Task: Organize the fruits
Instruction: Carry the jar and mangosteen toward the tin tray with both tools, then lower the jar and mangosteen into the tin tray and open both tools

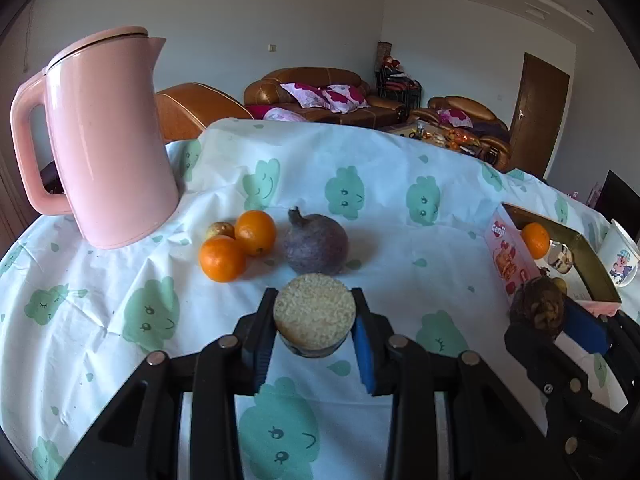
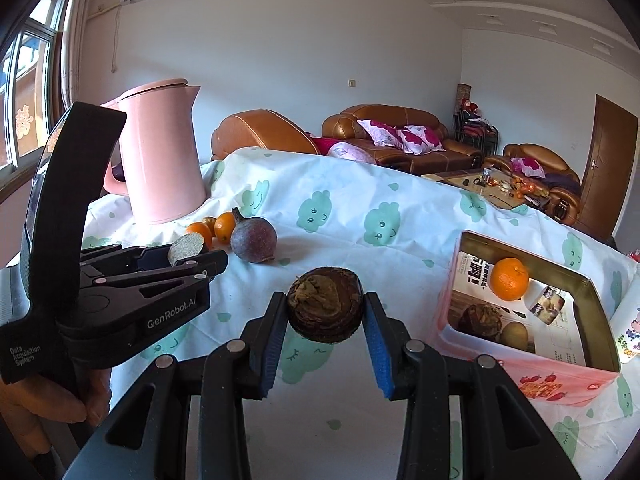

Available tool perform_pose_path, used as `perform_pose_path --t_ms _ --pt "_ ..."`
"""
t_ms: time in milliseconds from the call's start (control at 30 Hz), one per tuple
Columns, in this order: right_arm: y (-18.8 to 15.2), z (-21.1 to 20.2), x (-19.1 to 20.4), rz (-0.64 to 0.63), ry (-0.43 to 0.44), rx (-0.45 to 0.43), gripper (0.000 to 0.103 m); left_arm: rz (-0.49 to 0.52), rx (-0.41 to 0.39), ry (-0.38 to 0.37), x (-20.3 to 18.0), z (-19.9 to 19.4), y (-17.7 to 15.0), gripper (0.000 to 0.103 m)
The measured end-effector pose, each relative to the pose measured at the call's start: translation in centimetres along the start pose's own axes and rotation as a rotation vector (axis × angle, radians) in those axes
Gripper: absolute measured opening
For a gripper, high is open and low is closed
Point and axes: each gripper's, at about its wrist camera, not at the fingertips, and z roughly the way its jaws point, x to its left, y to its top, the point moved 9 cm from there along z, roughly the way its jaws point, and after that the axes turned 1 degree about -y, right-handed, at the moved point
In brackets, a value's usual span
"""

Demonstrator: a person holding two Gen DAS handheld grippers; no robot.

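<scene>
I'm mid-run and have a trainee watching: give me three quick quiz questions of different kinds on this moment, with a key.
1. True or false: the pink tin already holds an orange.
2. Multiple choice: what does the right gripper hold? A) an orange B) a dark brown fruit C) nothing
3. Fill in: beside the pink kettle, two loose oranges lie next to a large ____ fruit.

Key: 1 true. 2 B, clamped between both fingers. 3 purple. The left gripper likewise grips a cork-topped jar above the tablecloth.
</scene>
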Motion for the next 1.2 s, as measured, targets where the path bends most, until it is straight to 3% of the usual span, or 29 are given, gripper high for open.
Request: perform_pose_path --t_ms 433,733,1000,1200 --pt "-0.5 -2.2 -7.3 0.044 -0.091 -0.031 0.041 0.064 -0.015 -0.09 -8.0 0.0 0.1 0.036" --pt "-0.4 -3.5 -14.1 0.089 -0.243 -0.052 0.041 0.185 -0.037 -0.18 -15.7 0.1 0.7 0.036" --pt "-2.0 -3.3 -21.7 0.277 -0.315 0.011 0.041 0.227 -0.046 -0.238 -21.2 1.1 2.4 0.036" --pt "-2.7 -2.9 -24.0 0.347 -0.31 0.028 0.041 0.293 -0.045 -0.269 -24.2 2.7 2.7 0.036"
